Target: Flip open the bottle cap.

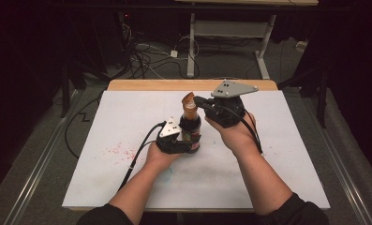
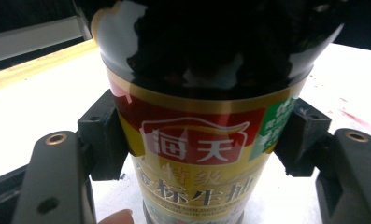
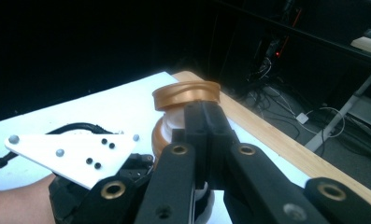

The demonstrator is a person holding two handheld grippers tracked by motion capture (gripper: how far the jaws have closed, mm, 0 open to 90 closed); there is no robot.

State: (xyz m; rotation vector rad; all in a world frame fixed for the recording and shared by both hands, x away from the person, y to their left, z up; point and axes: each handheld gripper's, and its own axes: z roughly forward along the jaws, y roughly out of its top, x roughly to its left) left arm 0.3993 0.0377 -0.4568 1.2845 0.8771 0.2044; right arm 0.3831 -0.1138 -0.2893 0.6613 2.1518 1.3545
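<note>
A dark sauce bottle [image 1: 191, 127] with a red and gold label [image 2: 197, 140] stands upright near the middle of the white table sheet [image 1: 277, 145]. My left gripper [image 1: 189, 143] is shut on its lower body, and both pads [image 2: 103, 135] press its sides. The gold flip lid [image 1: 188, 99] [image 3: 187, 94] is tipped up off the white spout [image 3: 173, 122]. My right gripper [image 1: 198, 100] [image 3: 204, 111] comes in level from the right with its jaws shut together. Its tips sit right under the raised lid; whether they pinch anything is hidden.
Red specks [image 1: 120, 151] mark the sheet left of the bottle. A wooden table edge [image 1: 151, 85] runs along the far side, with floor cables [image 1: 146, 56] and a desk frame [image 1: 230, 33] beyond. The left gripper's grey plate [image 3: 75, 151] is close to the right jaws.
</note>
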